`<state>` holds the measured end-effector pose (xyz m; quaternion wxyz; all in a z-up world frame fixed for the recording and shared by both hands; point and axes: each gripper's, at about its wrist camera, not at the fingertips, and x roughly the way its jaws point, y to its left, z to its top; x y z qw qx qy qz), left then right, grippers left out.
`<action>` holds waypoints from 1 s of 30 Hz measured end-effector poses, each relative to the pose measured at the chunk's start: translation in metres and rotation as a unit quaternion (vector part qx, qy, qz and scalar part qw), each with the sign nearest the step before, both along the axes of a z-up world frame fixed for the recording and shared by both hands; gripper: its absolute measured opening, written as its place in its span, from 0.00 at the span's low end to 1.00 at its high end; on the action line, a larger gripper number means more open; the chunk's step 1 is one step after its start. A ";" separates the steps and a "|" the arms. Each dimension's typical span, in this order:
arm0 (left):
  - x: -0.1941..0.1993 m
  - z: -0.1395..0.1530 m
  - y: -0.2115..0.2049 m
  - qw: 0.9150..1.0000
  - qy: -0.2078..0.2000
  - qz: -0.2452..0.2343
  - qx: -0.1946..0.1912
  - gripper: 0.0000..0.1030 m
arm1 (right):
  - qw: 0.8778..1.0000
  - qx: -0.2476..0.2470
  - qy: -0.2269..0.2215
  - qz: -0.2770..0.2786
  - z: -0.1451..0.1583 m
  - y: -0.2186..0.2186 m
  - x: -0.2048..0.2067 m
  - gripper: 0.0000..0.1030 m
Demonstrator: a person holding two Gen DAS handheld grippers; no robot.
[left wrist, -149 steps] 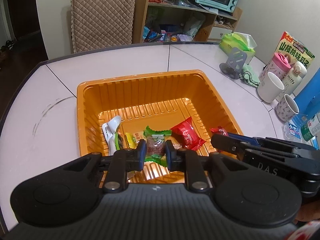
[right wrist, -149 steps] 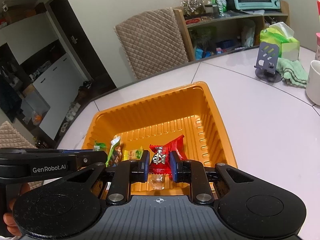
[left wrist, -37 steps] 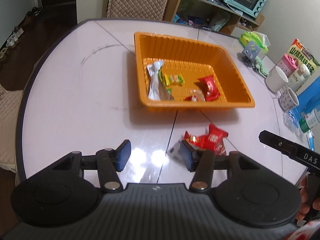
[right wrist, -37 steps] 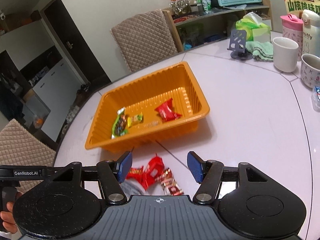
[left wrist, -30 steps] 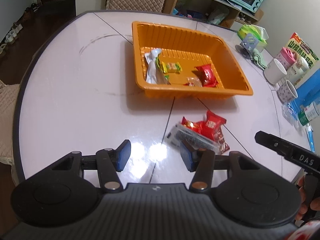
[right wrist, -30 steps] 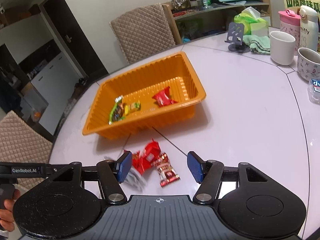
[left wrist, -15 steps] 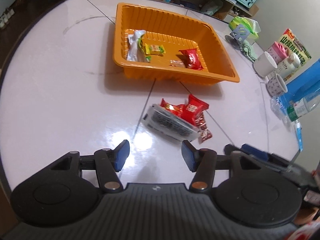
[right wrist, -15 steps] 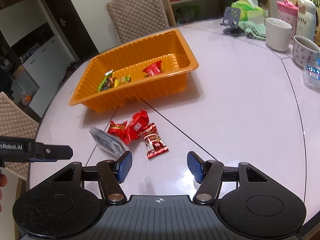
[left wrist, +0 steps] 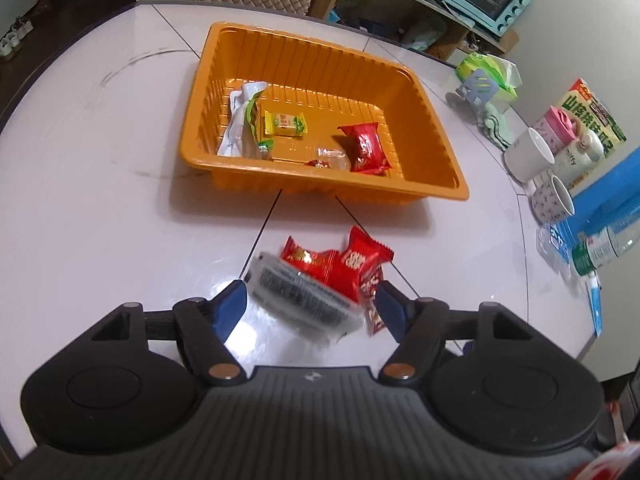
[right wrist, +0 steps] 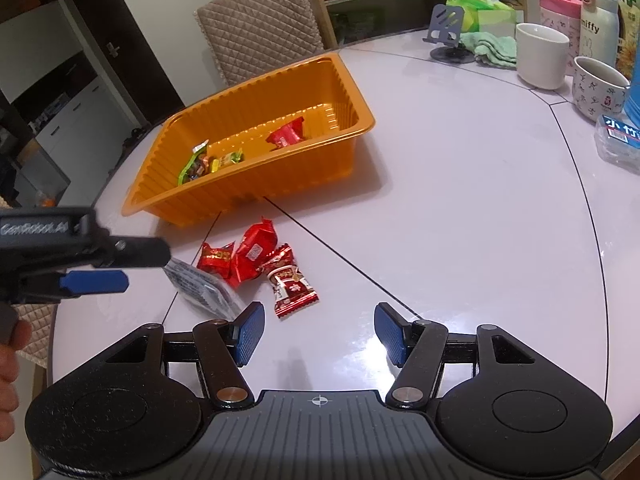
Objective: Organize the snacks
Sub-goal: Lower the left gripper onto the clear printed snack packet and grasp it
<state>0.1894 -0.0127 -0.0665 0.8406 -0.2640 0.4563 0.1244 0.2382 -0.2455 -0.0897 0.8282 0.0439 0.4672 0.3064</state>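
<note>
**Snack pile sits at the left jaws, right jaws stand off empty**

On the white surface [right wrist: 460, 208], just in front of the orange tray [left wrist: 436, 144], lies a small heap of loose snacks: a clear packet with a barcode label [left wrist: 298, 298], two red wrappers [left wrist: 344, 260] overlapping its far edge, and a red-and-white candy [right wrist: 292, 284] at the side nearest the right gripper.

Left gripper [left wrist: 310, 306]: jaws are opening, pointing steeply down at the heap. The barcode packet lies between the two blue pads [left wrist: 230, 308], nearly filling the gap. The pads do not press on it; whether the tips touch the packet's ends I can't tell, the packet is motion-blurred in the left wrist view.

Right gripper [right wrist: 318, 338]: jaws apart, nothing between them, only bare surface. The heap is just ahead and to its left; the candy is the closest piece, just off the left pad, not touching.

From the right wrist view the left gripper [right wrist: 120, 268] comes in from the left edge over the barcode packet, with a hand [right wrist: 8, 360] on its handle.

Inside the tray: a white-and-green packet [left wrist: 242, 120], a yellow candy [left wrist: 284, 123], a small clear-wrapped piece [left wrist: 330, 158] and a red packet [left wrist: 366, 146], all on the tray floor towards its near wall.

Mugs [right wrist: 542, 56] and bottles stand well apart at the far right.
</note>
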 end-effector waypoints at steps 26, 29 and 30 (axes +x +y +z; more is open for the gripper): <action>-0.034 -0.033 0.038 0.998 0.044 0.021 0.035 0.35 | 1.000 0.000 0.013 0.001 -0.006 0.002 0.007 0.59; -0.042 -0.036 0.047 0.998 0.053 0.037 0.006 0.35 | 1.000 0.000 0.013 0.004 -0.006 0.004 0.007 0.59; -0.043 -0.036 0.046 0.998 0.053 0.039 -0.004 0.37 | 1.000 0.000 0.013 0.006 -0.007 0.005 0.007 0.59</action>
